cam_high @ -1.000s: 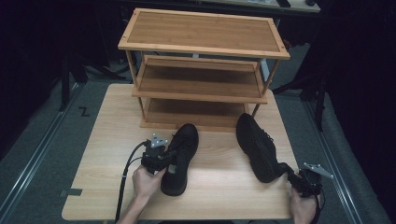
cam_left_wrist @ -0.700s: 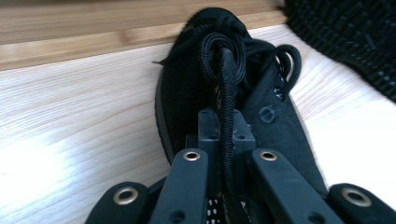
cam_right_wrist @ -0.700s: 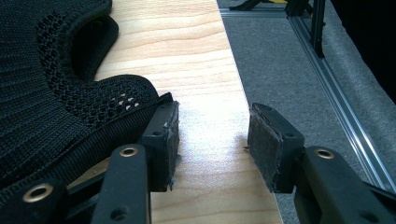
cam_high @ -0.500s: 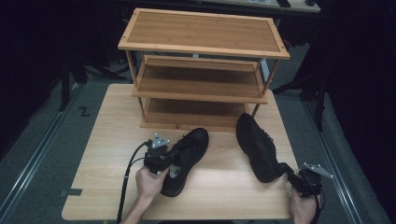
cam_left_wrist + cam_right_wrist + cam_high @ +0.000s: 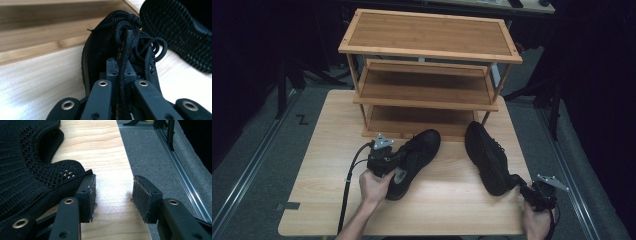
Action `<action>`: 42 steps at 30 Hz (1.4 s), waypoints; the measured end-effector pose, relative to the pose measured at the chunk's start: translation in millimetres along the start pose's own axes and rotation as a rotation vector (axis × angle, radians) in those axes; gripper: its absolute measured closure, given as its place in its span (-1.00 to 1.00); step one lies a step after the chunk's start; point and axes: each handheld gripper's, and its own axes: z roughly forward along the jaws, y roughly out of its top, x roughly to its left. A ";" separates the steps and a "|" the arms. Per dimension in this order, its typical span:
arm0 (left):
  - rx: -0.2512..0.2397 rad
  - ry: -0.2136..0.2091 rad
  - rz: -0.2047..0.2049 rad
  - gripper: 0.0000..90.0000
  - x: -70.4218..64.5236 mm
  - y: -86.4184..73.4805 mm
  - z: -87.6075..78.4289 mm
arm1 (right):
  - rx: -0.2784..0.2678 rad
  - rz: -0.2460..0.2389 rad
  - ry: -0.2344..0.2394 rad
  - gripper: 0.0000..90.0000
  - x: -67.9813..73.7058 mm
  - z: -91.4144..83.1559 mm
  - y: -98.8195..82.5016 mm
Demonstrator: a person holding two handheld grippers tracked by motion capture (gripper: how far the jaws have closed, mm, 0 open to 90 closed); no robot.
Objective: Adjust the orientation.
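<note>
Our left forearm comes up from the table's near edge and angles toward one o'clock, the left hand (image 5: 374,184) wrapped round the left gripper (image 5: 404,156), which lies nearly level over the left shoe (image 5: 414,160). Its jaws are pressed together on the shoe's tongue and laces (image 5: 126,47); in the left gripper view a lace runs straight down between the closed jaws. That shoe lies on the table (image 5: 327,165), its toe pointing to about two o'clock, just in front of the shoe rack (image 5: 427,50) and its bottom shelf.

Our right hand (image 5: 537,224) sits at the table's five o'clock corner, aiming the right gripper (image 5: 113,195) toward ten o'clock. Its jaws stand spread with bare tabletop between the pads; the left pad touches the knit heel collar of the right shoe (image 5: 487,157), pinching nothing. That shoe lies on its side, toe at twelve o'clock, near the rack's right leg.

The left gripper's pads are buried in the laces, so we cannot make out how much of the tongue they catch. The left shoe's heel is hidden under our hand, and the right wrist is cut off by the lower frame edge.
</note>
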 end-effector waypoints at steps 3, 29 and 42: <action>-0.011 0.001 -0.008 0.96 3.4 6.3 2.7 | 0.000 -0.001 0.001 0.20 0.1 0.0 0.0; -0.086 0.092 -0.106 0.96 28.6 48.9 54.4 | -0.001 -0.008 0.004 0.21 1.2 -0.4 -0.1; -0.162 0.151 -0.186 0.96 34.7 67.1 83.4 | -0.002 -0.017 0.003 0.22 1.6 -0.4 -0.2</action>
